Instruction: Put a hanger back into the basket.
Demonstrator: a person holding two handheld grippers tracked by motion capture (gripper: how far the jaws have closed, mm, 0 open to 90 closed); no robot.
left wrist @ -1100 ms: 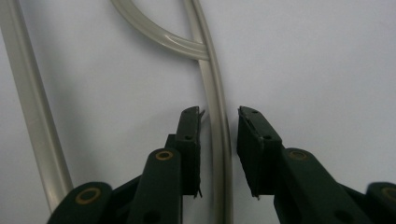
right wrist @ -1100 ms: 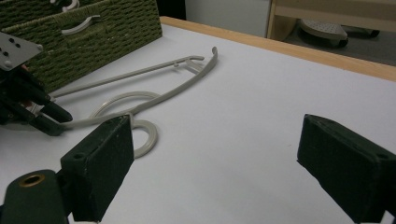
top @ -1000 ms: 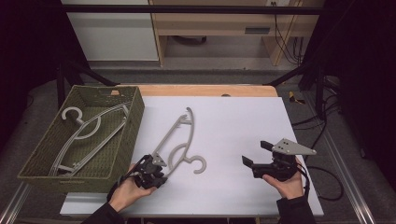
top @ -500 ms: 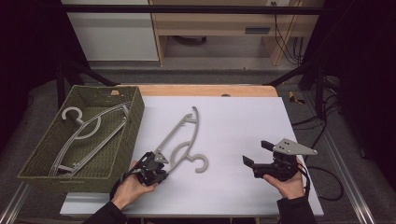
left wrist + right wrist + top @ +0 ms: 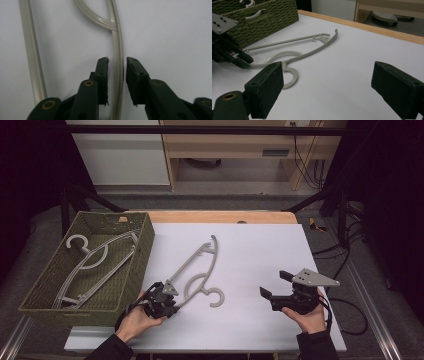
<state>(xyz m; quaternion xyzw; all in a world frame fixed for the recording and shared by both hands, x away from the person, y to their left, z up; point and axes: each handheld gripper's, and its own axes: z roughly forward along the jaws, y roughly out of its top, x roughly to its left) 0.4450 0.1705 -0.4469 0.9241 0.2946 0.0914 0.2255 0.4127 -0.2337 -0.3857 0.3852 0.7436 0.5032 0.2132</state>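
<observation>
1. High view: I see a white table (image 5: 250,330) with a green woven basket (image 5: 142,245) at its left side, and a grey plastic hanger (image 5: 212,257) lying flat on the table just to the right of the basket.
2. My left gripper (image 5: 167,302) sits at the hanger's lower end, on the near side of the basket's near right corner.
3. Left gripper view: one thin bar of the hanger (image 5: 119,50) runs up between the two black jaws. A sliver of table shows on each side of the bar, so the pads (image 5: 102,72) are not pressing on it.
4. What has changed: compared with a second ago, the hanger lies in much the same spot beside the basket, and the left jaws have just been opening, with the bar between them.
5. My reading is that the left gripper has let go of the hanger, or is resetting its hold, so the hanger rests on the table unheld.
6. Another hanger (image 5: 95,257) lies inside the basket, which suggests this one is meant to go in beside it. That step is not yet done.
7. My right gripper (image 5: 272,285) hovers well to the right of the hanger, far from the basket, its jaws spread wide and empty.
</observation>
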